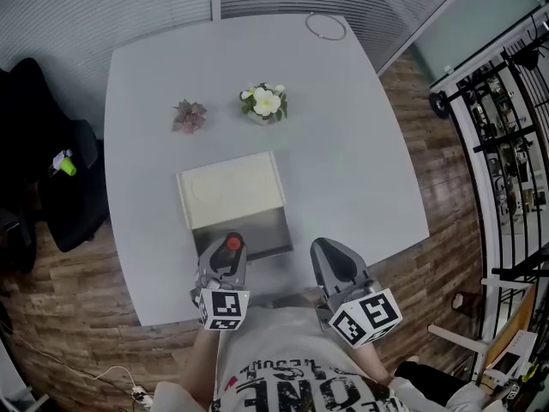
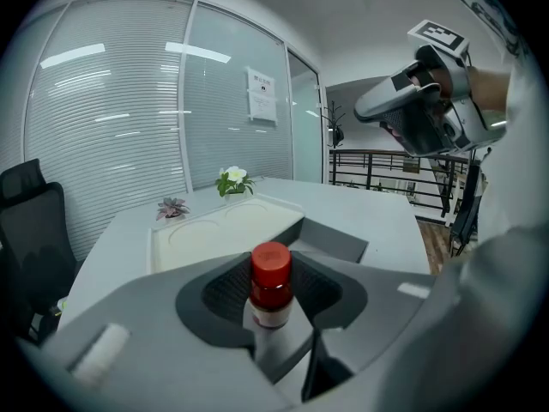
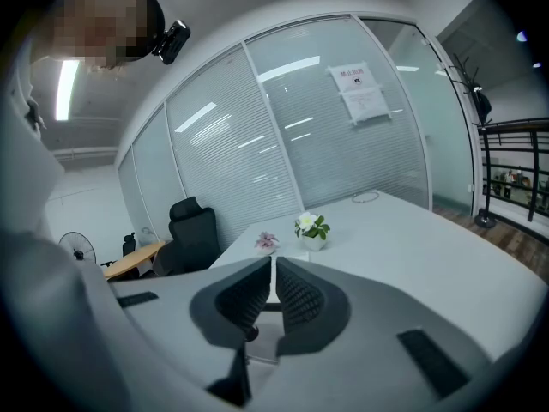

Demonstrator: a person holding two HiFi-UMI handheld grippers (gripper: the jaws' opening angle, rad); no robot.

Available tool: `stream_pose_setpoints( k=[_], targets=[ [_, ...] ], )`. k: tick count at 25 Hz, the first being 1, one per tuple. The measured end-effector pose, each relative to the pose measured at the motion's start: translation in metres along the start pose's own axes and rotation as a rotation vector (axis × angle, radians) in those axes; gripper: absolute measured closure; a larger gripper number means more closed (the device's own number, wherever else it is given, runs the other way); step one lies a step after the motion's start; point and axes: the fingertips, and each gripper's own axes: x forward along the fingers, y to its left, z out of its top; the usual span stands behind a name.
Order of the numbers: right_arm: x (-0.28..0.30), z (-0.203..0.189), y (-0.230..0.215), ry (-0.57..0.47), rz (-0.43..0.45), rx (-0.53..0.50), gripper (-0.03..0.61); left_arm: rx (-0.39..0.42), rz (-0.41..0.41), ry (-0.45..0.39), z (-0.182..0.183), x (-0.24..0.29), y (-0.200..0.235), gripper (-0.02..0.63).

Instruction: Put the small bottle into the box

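Observation:
A small bottle with a red cap stands upright between the pads of my left gripper, which is shut on it. In the head view that gripper hovers at the table's near edge, just in front of the open box. The box has a grey inside and a cream lid folded back on its far side; in the left gripper view the box lies just ahead of the bottle. My right gripper hangs to the right of the box, and its jaws are shut with nothing in them.
A white flower pot and a small pinkish plant stand on the grey table beyond the box. A wire ring lies at the far edge. A black chair stands left of the table, railings to the right.

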Motion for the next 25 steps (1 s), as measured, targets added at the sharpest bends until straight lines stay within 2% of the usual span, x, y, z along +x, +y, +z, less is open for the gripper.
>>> stream_pose_setpoints(
  k=[16,17,20,25],
  targets=[
    [0.009,-0.007,0.026,0.000,0.002,0.005,0.552,-0.015,-0.064,-0.001,-0.001,0.001,-0.002,0.463],
    [0.010,-0.006,0.028,-0.002,0.002,0.000,0.552,-0.025,-0.072,0.002,-0.001,0.001,-0.003,0.460],
    [0.012,-0.004,0.032,-0.006,0.006,-0.005,0.552,-0.040,-0.097,0.000,-0.002,-0.001,-0.005,0.397],
    [0.015,-0.007,0.037,0.011,0.003,-0.006,0.552,-0.040,-0.112,-0.021,0.003,-0.006,-0.006,0.397]
  ],
)
